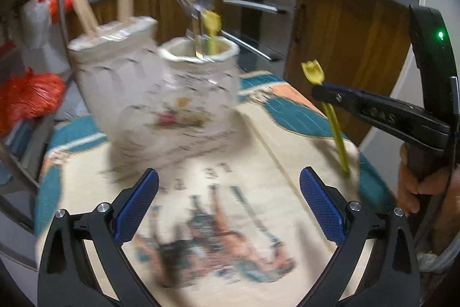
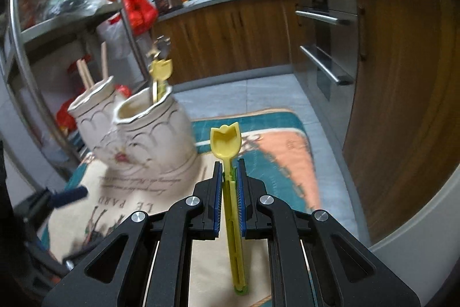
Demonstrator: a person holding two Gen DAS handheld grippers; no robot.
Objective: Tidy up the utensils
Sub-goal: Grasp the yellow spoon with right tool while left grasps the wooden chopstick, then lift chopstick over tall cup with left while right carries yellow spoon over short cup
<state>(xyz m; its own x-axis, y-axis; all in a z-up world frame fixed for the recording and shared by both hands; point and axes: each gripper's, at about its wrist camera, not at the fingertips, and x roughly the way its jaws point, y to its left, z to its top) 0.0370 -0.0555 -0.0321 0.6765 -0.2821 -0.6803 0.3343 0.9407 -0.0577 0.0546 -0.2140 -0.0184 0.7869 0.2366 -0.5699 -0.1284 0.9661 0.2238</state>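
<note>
While the left-wrist view is blurry, the basics read ok: left gripper (image 1: 228,203) has its blue-padded fingers spread wide w/ nothing between them, hovering over the printed beige-and-teal cloth mat (image 1: 287,140). Ahead stand two white ceramic scalloped-rim holders: the near holder (image 1: 198,94) w/ metal forks (image 1: 189,2) and a yellow plastic utensil in it, the far holder (image 1: 115,59) w/ wooden sticks (image 1: 125,2). At right, the right gripper (image 1: 325,92) is pinching a thin yellow plastic tulip-headed spoon (image 1: 336,128), upright, head up, its lower end close to the mat; contact can't be told.

Right-wrist view: right gripper (image 2: 229,177) pads are pressed together on the yellow spoon (image 2: 225,143), just below the head, shaft running down betw. the pads. Near holder (image 2: 155,134) sits ahead-left, well apart from the spoon.

Handling, my guess: spoon is v. light, thin plastic, prob. a bit flexy and slick, so it could pivot in the pads. Gripping the shaft near the head looks sensible, leaving the long tail free to drop into the holder. Ceramic holders likely heavy-ish but chip-prone; avoid knocking the rim.
</note>
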